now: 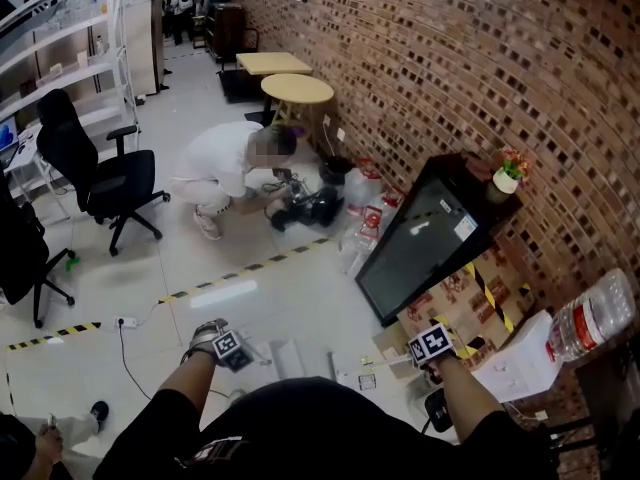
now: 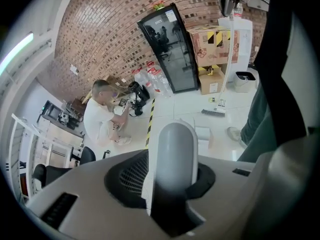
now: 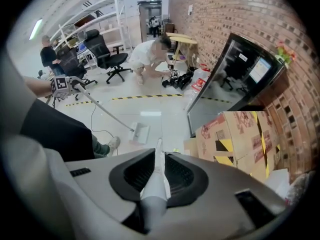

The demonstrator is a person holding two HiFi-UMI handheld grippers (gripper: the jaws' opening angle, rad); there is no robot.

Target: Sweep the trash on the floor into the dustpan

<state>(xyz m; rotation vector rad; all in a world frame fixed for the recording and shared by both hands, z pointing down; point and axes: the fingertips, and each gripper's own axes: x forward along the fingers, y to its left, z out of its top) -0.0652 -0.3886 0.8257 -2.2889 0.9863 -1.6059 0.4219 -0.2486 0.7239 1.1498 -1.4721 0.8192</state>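
Pale tiled floor running along a brick wall, with cardboard boxes and a leaning black screen off to the right. Hard to call this more than barely started, tbh.

Holding the dustpan handle in the left gripper, jaws closed on it by the look of things, with the dustpan itself resting on the tiles out front. Gripping the broom handle in the right gripper, jaws pinched tight on that thin pole.

Broom head down on the floor near the pan but not up against it. Couple of small scraps lying on the far side of the bristles from the pan, close to the boxes, so nothing swept in yet as far as visible. Can't spot anything inside the pan either, though too small to swear by.

Left to do, at a guess: getting the bristles behind those scraps, dragging them across, pushing the lot over the lip.
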